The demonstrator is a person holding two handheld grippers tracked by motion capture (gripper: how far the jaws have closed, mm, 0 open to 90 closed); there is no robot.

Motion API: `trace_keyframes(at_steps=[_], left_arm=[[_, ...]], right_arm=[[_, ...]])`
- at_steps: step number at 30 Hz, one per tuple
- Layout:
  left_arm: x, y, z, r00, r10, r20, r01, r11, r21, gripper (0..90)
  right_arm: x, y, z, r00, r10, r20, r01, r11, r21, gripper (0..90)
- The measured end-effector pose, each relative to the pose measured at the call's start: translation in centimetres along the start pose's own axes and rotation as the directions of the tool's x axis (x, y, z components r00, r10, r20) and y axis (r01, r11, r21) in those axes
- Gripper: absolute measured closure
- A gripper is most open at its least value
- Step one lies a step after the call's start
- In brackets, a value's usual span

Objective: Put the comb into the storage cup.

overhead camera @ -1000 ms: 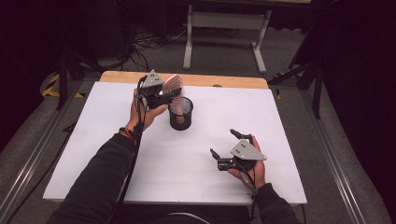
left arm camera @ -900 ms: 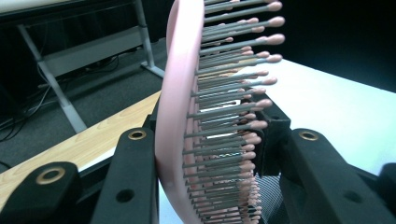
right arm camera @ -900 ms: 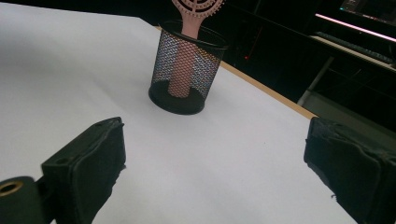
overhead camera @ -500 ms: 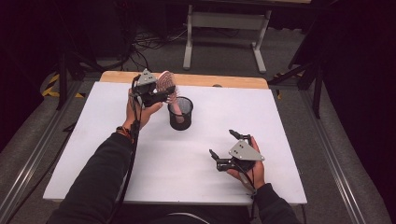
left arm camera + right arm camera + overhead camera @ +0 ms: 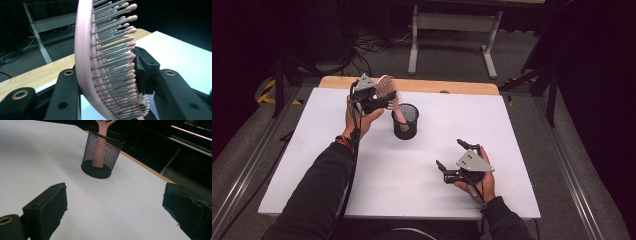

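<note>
The desk (image 5: 312,165) under my arms is covered by a white sheet, with a strip of bare wood showing along its far edge. I take the black mesh cup (image 5: 405,121) as my landmark; it stands upright on the white surface toward the far side, roughly central.

My left tongs (image 5: 384,98) are raised just to the left of the cup and a little above its rim. They are clenched on the head of a pink hairbrush (image 5: 388,92): in the left gripper view the pink back of the brush (image 5: 83,62) presses against one jaw while the bristle side meets the black pad of the other. The brush's handle slants down into the cup, and in the right gripper view I see the handle (image 5: 99,152) standing inside the mesh (image 5: 102,155), its lower end at the cup's bottom.

My right tongs (image 5: 451,159) sit nearer to me and to the right of the cup, well apart from it, low over the white surface. Their jaws are spread wide with nothing between them, pointing toward the cup.
</note>
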State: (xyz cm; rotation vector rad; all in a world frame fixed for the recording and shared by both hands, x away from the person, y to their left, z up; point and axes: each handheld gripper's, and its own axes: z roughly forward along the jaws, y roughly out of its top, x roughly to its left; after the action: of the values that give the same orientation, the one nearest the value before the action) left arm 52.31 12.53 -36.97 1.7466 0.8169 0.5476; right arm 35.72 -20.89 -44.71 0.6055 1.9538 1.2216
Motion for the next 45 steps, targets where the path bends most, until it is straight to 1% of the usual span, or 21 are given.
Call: trace_keyframes(at_steps=[1, 4, 5, 6, 8, 12, 13, 14, 18, 23, 27, 29, 30, 32, 34, 41, 42, 43, 45], left_arm=[[0.1, 0.0, 0.0, 1.0, 0.004, -0.005, -0.004, 1.0, 0.0, 55.9], [0.3, -0.2, 0.0, 0.9998, -0.018, -0.006, 0.018, 0.9998, -0.001, 55.7], [0.4, -0.2, 0.0, 0.9998, -0.019, -0.009, 0.019, 0.9998, -0.004, 55.6], [0.5, -0.3, 0.0, 0.9993, -0.036, -0.001, 0.036, 0.9993, -0.005, 55.7], [0.7, -0.4, 0.0, 0.9985, -0.053, 0.012, 0.053, 0.9986, -0.008, 56.0], [0.6, -0.5, 0.1, 0.9984, -0.055, 0.017, 0.055, 0.9984, -0.011, 55.3], [0.6, -0.5, 0.1, 0.999, -0.043, 0.012, 0.043, 0.9991, -0.002, 54.6], [0.5, -0.5, 0.2, 0.999, -0.043, 0.008, 0.043, 0.9991, -0.001, 54.3], [0.5, -0.6, 0.1, 0.9987, -0.049, 0.013, 0.049, 0.9988, -0.006, 54.1], [0.5, -0.5, 0.0, 0.9993, -0.038, 0.007, 0.038, 0.9992, -0.008, 52.6], [0.4, -0.5, -0.1, 0.999, -0.045, 0.002, 0.045, 0.9988, -0.018, 50.4], [0.3, -0.4, -0.2, 0.9994, -0.033, -0.006, 0.032, 0.9993, -0.021, 49.6], [0.3, -0.4, -0.2, 0.9992, -0.039, -0.005, 0.038, 0.999, -0.025, 49.3], [0.3, -0.2, -0.4, 0.9996, -0.025, -0.009, 0.025, 0.9992, -0.03, 48.7], [0.3, -0.2, -0.4, 0.9996, -0.028, -0.009, 0.028, 0.9991, -0.031, 48.1], [0.0, 0.3, -0.7, 0.9996, -0.008, -0.029, 0.007, 0.9991, -0.041, 43.7], [0.0, 0.4, -0.8, 0.9995, -0.002, -0.031, 0.001, 0.9992, -0.04, 43.0], [-0.1, 0.5, -0.8, 0.999, 0.013, -0.042, -0.015, 0.9991, -0.04, 41.5], [-0.3, 0.6, -0.9, 0.9984, 0.027, -0.05, -0.029, 0.9988, -0.038, 36.8]], right_arm=[[0.0, 0.0, 0.0, 1.0, 0.003, -0.003, -0.003, 1.0, -0.001, 6.6], [0.0, 0.0, 0.1, 1.0, 0.001, -0.007, -0.001, 1.0, 0.003, 6.6], [0.0, 0.0, 0.1, 1.0, 0.001, -0.008, -0.001, 1.0, 0.004, 6.7], [0.0, 0.0, 0.1, 1.0, 0.001, -0.008, -0.001, 1.0, 0.003, 6.7], [0.0, 0.0, 0.1, 0.9999, 0.002, -0.011, -0.002, 1.0, 0.004, 6.7], [0.0, -0.1, 0.1, 0.9998, 0.006, -0.016, -0.006, 1.0, 0.005, 6.7], [0.0, -0.1, 0.1, 0.9998, 0.007, -0.017, -0.007, 1.0, 0.006, 6.7], [0.0, -0.1, 0.2, 0.9998, 0.006, -0.016, -0.006, 1.0, 0.008, 6.7], [0.0, -0.1, 0.2, 0.9998, 0.006, -0.017, -0.006, 1.0, 0.008, 6.7], [0.0, -0.1, 0.2, 0.9997, 0.009, -0.021, -0.009, 1.0, 0.01, 6.7], [0.0, -0.1, 0.2, 0.9997, 0.005, -0.022, -0.005, 1.0, 0.011, 6.7], [0.0, -0.1, 0.2, 0.9997, 0.006, -0.023, -0.006, 1.0, 0.012, 6.7], [0.0, -0.1, 0.2, 0.9997, 0.005, -0.023, -0.005, 1.0, 0.012, 6.7], [0.0, -0.1, 0.2, 0.9997, 0.004, -0.022, -0.003, 1.0, 0.013, 6.7], [0.0, -0.1, 0.2, 0.9998, 0.004, -0.021, -0.003, 1.0, 0.012, 6.7], [0.0, 0.0, 0.2, 0.9996, 0.007, -0.027, -0.006, 1.0, 0.009, 6.9], [0.0, 0.0, 0.2, 0.9996, 0.007, -0.028, -0.006, 1.0, 0.009, 6.9], [0.0, 0.0, 0.1, 0.9996, 0.007, -0.028, -0.007, 1.0, 0.01, 6.9], [0.0, 0.0, 0.1, 0.9996, 0.009, -0.027, -0.008, 1.0, 0.009, 6.9]])
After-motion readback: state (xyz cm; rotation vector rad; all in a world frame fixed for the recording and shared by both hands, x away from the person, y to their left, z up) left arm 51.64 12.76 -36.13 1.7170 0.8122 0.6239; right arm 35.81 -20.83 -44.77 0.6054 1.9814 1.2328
